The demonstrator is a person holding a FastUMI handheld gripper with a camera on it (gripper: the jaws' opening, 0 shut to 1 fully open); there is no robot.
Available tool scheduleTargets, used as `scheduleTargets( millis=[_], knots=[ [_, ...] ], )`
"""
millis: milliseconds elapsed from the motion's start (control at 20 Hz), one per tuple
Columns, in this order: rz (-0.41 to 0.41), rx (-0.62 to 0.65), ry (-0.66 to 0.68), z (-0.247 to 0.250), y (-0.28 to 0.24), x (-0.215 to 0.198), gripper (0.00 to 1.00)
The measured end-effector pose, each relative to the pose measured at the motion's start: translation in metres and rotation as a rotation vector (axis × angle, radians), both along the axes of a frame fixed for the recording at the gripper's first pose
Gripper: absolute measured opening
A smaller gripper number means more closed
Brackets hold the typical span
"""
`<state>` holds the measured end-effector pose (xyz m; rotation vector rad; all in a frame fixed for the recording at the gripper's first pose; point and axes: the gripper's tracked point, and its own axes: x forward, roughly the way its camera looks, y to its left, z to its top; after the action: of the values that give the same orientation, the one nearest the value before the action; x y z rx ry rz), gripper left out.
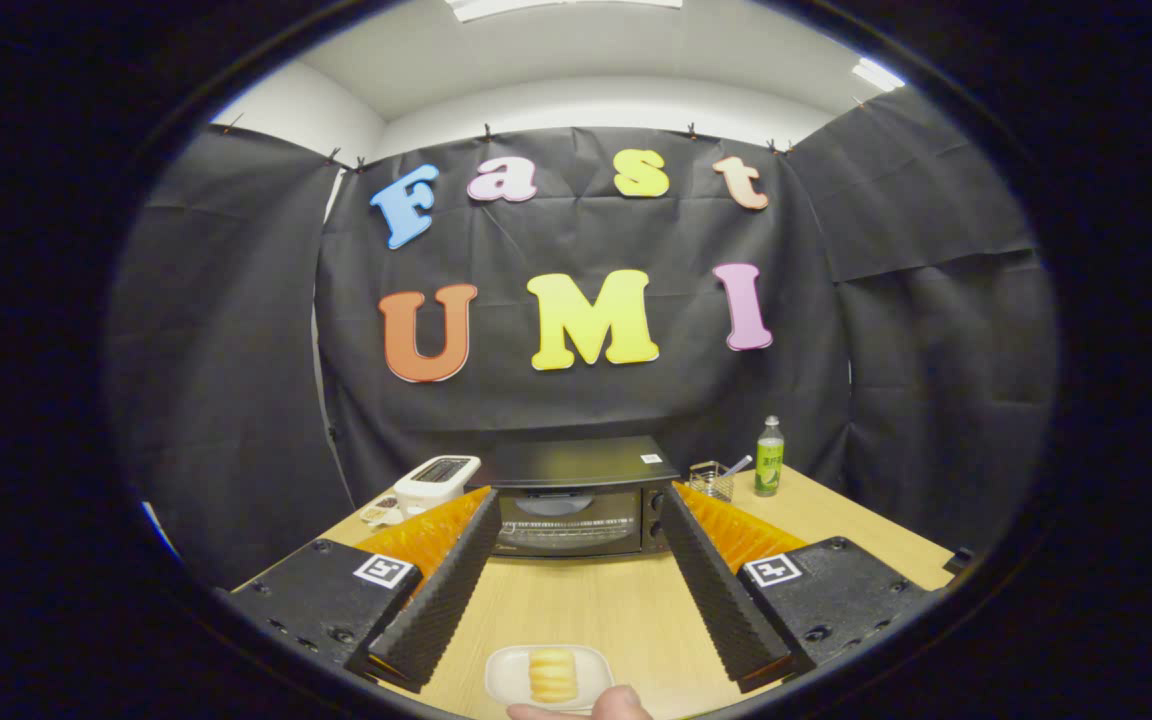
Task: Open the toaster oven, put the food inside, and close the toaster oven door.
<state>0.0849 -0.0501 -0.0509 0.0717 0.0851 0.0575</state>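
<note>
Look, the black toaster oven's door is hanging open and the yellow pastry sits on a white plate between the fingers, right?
Not quite. In the gripper view the black toaster oven has its glass door shut. The yellow pastry does sit on the white plate between the open gripper's fingers.

The oven [576,497] is black, the food [552,675] yellow on a white plate [502,676]. The surface [596,610] is pale wood. The bottle [769,457] is green, the toaster [436,481] white.

Wood-grain table [586,600], glossy oven [576,500]
</note>
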Motion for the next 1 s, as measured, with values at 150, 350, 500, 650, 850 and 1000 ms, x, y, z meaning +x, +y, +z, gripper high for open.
scheduleTargets(
  millis=[150,350,500,650,850,1000],
  knots=[
    [0.019,-0.021,-0.024,-0.001,0.003,0.052,1.00],
    [0.058,-0.040,-0.001,-0.022,0.026,0.132,1.00],
    [0.070,-0.068,0.061,-0.061,0.045,0.195,1.00],
    [0.059,-0.065,0.114,-0.095,0.053,0.239,1.00],
    [0.043,-0.062,0.123,-0.117,0.051,0.265,1.00],
    [0.033,-0.064,0.104,-0.120,0.049,0.275,1.00]
  ],
)
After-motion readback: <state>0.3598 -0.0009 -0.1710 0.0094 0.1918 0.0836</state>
